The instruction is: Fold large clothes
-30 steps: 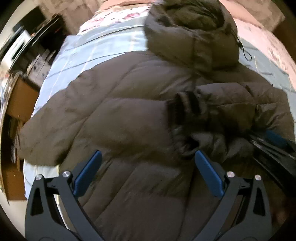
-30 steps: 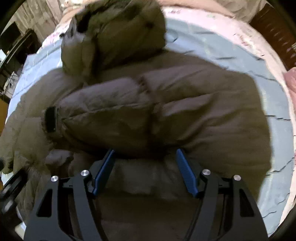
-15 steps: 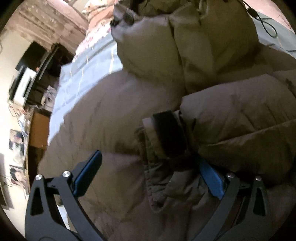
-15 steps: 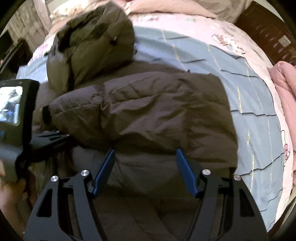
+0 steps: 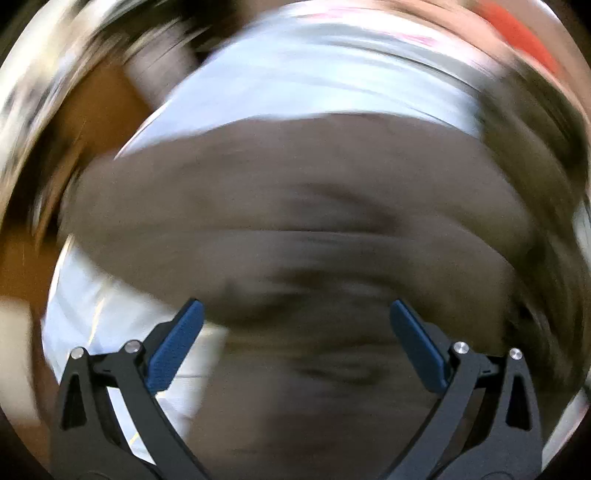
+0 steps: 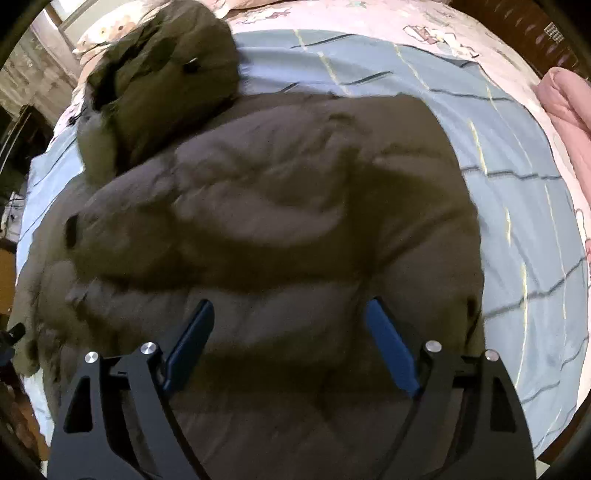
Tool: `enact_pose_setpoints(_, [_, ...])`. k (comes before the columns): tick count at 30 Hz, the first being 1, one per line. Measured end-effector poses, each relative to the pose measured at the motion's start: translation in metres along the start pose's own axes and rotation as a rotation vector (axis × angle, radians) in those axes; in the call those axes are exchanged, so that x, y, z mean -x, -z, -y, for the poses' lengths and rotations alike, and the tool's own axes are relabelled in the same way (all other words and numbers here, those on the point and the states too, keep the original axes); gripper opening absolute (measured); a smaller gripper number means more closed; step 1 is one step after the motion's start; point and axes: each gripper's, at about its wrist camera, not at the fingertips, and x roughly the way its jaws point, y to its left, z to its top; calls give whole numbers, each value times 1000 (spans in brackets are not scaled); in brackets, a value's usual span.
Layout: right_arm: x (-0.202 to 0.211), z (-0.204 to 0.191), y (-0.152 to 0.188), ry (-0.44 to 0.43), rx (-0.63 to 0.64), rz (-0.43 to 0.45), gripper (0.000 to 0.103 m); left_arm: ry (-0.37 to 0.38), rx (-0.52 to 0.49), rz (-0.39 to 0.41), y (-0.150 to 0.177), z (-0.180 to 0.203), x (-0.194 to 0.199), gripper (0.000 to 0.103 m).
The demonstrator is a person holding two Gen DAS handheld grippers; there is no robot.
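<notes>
A large brown puffer jacket (image 6: 280,206) lies on the bed, its olive hood (image 6: 159,70) at the far left. One sleeve is folded across the body, its dark cuff (image 6: 70,230) at the left. My right gripper (image 6: 291,332) is open and empty, hovering over the jacket's lower body. The left wrist view is heavily blurred: it shows the jacket (image 5: 295,206) as a brown mass on the sheet. My left gripper (image 5: 295,332) is open and empty above the jacket's near edge.
The bed has a light blue checked sheet (image 6: 509,155) with a pink patterned cover (image 6: 369,14) beyond it. A pink blanket (image 6: 569,107) lies at the right edge. Dark furniture (image 6: 14,122) and an orange-brown floor (image 5: 22,266) are to the left.
My left gripper has swung fast away from the folded sleeve's cuff to the jacket's left side, blurring its view. My right gripper has moved closer over the jacket body. Both stay open.
</notes>
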Motion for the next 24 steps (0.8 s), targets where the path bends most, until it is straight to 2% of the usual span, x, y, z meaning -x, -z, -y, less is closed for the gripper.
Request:
enact_pose_setpoints(2, [-4, -14, 15, -5, 5, -43, 85, 27, 186, -47, -14, -74, -13, 101])
enact_pose_setpoints(3, [-5, -20, 25, -9, 5, -59, 85, 65, 302, -64, -21, -114, -22, 101])
enact_pose_setpoints(5, [-11, -40, 43, -19, 13, -99, 85, 155, 473, -76, -29, -171, -38, 101])
enact_pose_setpoints(7, [-15, -60, 59, -29, 17, -131, 85, 223, 605, -123, -34, -209, -62, 101])
enact_pose_setpoints(11, [-23, -98, 84, -57, 19, -184, 85, 374, 736, -232, -34, -231, -109, 101])
enact_pose_setpoints(13, [-23, -115, 92, -68, 26, -198, 85, 387, 781, -257, -27, -231, -120, 100])
enact_pose_setpoints(14, [-23, -124, 96, -70, 33, -204, 85, 389, 814, -247, -27, -234, -123, 95])
enact_pose_setpoints(15, [-23, -131, 99, -72, 39, -207, 85, 389, 823, -238, -26, -237, -124, 85])
enact_pose_setpoints(16, [-22, -138, 101, -74, 47, -211, 85, 405, 825, -230, -30, -238, -123, 49])
enact_pose_setpoints(17, [-22, -142, 103, -74, 52, -213, 85, 491, 815, -212, -35, -238, -119, 15])
enact_pose_setpoints(18, [-22, -148, 104, -75, 61, -216, 85, 522, 799, -193, -38, -235, -114, 10])
enact_pose_setpoints(22, [-22, -155, 104, -85, 54, -220, 85, 506, 645, -13, -67, -214, -57, 7])
enact_pose_setpoints(24, [-21, -152, 107, -87, 32, -218, 85, 601, 537, 91, -86, -180, -10, 7])
